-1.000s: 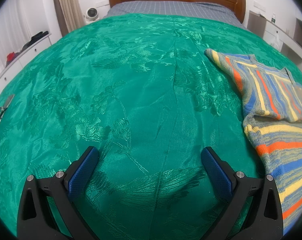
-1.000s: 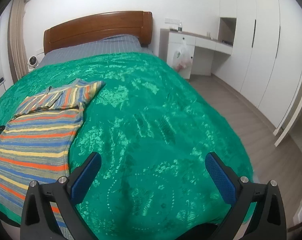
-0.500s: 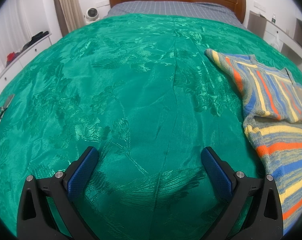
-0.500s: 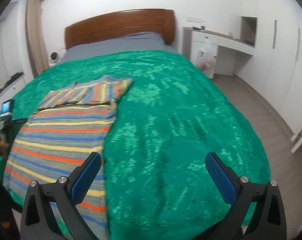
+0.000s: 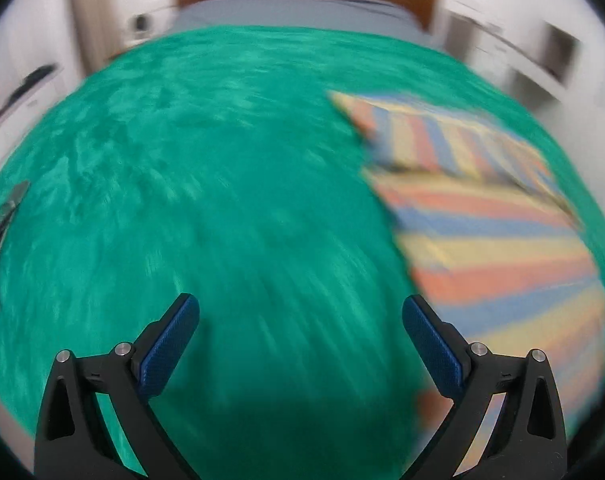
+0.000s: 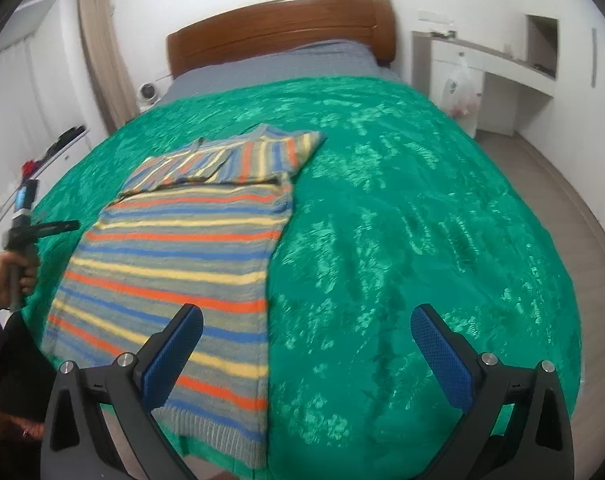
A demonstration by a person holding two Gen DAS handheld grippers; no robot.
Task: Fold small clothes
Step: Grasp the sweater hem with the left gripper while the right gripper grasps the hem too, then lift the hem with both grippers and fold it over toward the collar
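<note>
Both cameras have swung toward the striped sweater [image 6: 190, 240], which lies flat on the green bedspread [image 6: 402, 220] with 1 sleeve folded across its top. Left claw [image 5: 300, 340] and right claw [image 6: 306, 344] hover spread and empty; most folding likely remains.

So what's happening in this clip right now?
A person with a handheld gripper in each hand is set to fold a striped sweater lying flat on a green bedspread, its sleeves already folded across the chest. The left gripper and right gripper are both open and hold nothing. The left view is motion-blurred. The right gripper hovers over the sweater's right edge near the hem.
</note>
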